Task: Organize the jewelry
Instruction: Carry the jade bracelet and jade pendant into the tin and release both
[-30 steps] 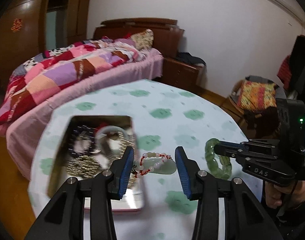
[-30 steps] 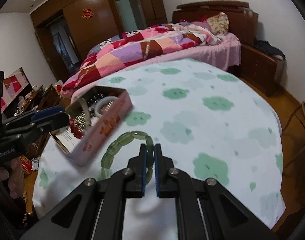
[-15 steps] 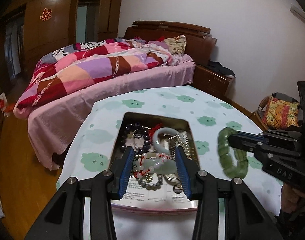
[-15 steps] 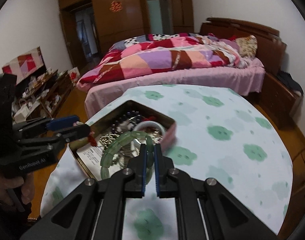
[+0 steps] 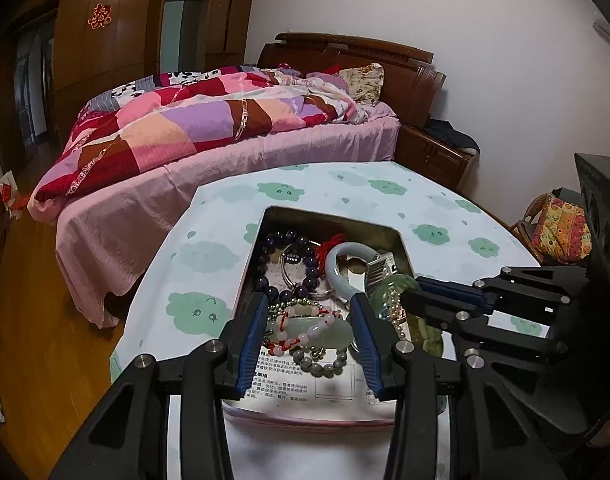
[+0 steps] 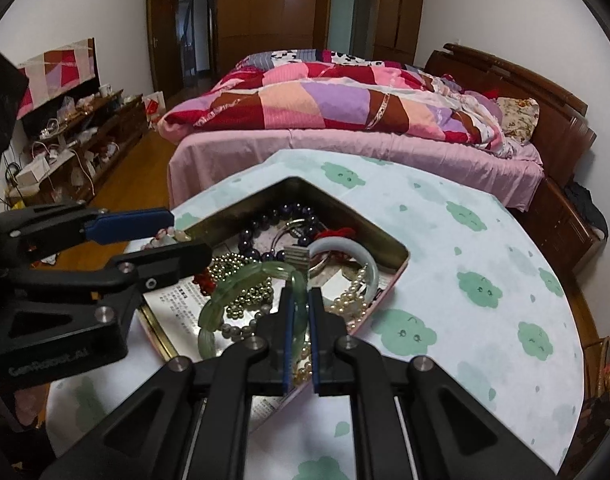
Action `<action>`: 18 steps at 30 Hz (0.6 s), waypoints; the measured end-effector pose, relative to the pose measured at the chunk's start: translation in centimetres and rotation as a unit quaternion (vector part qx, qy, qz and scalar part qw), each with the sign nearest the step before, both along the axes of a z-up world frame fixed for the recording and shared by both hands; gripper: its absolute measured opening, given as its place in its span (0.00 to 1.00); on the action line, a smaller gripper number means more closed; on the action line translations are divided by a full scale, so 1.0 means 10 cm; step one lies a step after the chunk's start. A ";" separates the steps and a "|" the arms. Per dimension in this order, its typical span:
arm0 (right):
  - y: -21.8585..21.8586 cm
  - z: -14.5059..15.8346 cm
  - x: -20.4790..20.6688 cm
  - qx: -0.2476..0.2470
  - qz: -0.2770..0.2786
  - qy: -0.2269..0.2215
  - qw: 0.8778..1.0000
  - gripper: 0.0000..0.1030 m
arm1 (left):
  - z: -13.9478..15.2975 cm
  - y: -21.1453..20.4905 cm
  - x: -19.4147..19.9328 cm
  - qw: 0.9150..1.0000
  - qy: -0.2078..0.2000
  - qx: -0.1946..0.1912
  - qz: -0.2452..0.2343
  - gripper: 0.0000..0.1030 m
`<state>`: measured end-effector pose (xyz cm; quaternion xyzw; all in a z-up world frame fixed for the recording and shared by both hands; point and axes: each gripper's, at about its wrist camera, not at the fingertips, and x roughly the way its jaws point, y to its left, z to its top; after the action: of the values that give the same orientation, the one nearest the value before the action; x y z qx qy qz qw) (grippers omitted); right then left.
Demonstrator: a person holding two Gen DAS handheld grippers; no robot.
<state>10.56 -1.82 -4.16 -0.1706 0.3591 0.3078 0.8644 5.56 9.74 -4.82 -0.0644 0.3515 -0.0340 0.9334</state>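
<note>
A: Why does the right claw (image 6: 299, 312) hang over the tin (image 6: 399, 270) rather than off to the side?

B: It is pinched shut on the green bangle (image 6: 241, 286), gripping one bead between its pads. The rest of the loop dangles toward the tin's near left part, above the beads already inside. Judging from the task, the bangle is meant to go in with the others, so holding it right over the opening would let it fall in cleanly.

A: And the left claw (image 5: 309, 330)?

B: Its jaws stand wide apart, with the jade pendant (image 5: 313, 330) and its red-and-white bead cord between them. The pendant seems to touch neither pad, though the left-wrist view cannot settle it. It sits over the leaflet (image 5: 301, 382) at the tin's near end, so it looks freshly set down or about to be.

A: What else is in the tin?

B: A dark purple bead bracelet (image 5: 289, 264) toward the far left corner, a pale bangle (image 5: 347, 264) toward the far right, a red tassel (image 5: 335, 242) between them, and gold beads (image 6: 249, 296) and pearls (image 6: 355, 294) in the middle.

A: Where does the tin sit?

B: On the desk (image 6: 485, 240), near the edge that faces the bed (image 6: 345, 144), one corner pointing at it. Keeping it close to both claws makes sense, since each piece has only a short way to travel.

A: Any risk?

B: Probably only that the bangle catches the tin's rim if let go too far to the right.
</note>
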 end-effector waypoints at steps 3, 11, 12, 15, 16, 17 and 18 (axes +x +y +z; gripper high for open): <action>0.03 -0.05 -0.01 -0.008 0.000 0.000 1.000 0.09 | -0.04 0.01 0.02 1.000 0.005 0.000 0.000 0.42; 0.08 -0.11 -0.04 -0.018 0.001 0.000 1.000 0.09 | -0.14 0.00 0.04 1.000 0.019 0.002 0.000 0.42; 0.08 -0.11 -0.04 -0.019 0.001 0.001 1.000 0.09 | -0.14 0.00 0.04 1.000 0.020 0.002 -0.001 0.42; 0.08 -0.12 -0.04 -0.019 0.001 0.001 1.000 0.09 | -0.16 0.00 0.05 1.000 0.021 0.003 -0.001 0.42; 0.08 -0.12 -0.04 -0.019 0.000 0.001 1.000 0.09 | -0.16 0.00 0.05 1.000 0.022 0.003 0.000 0.42; 0.08 -0.12 -0.04 -0.019 0.000 0.001 1.000 0.09 | -0.16 0.00 0.05 1.000 0.022 0.003 0.000 0.42; 0.08 -0.12 -0.04 -0.020 0.000 0.001 1.000 0.09 | -0.16 0.00 0.05 1.000 0.022 0.004 0.000 0.42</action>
<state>10.18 -1.02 -5.36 -0.1879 0.3661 0.3009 0.8603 6.09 9.78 -6.46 -0.0616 0.3724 -0.0310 0.9255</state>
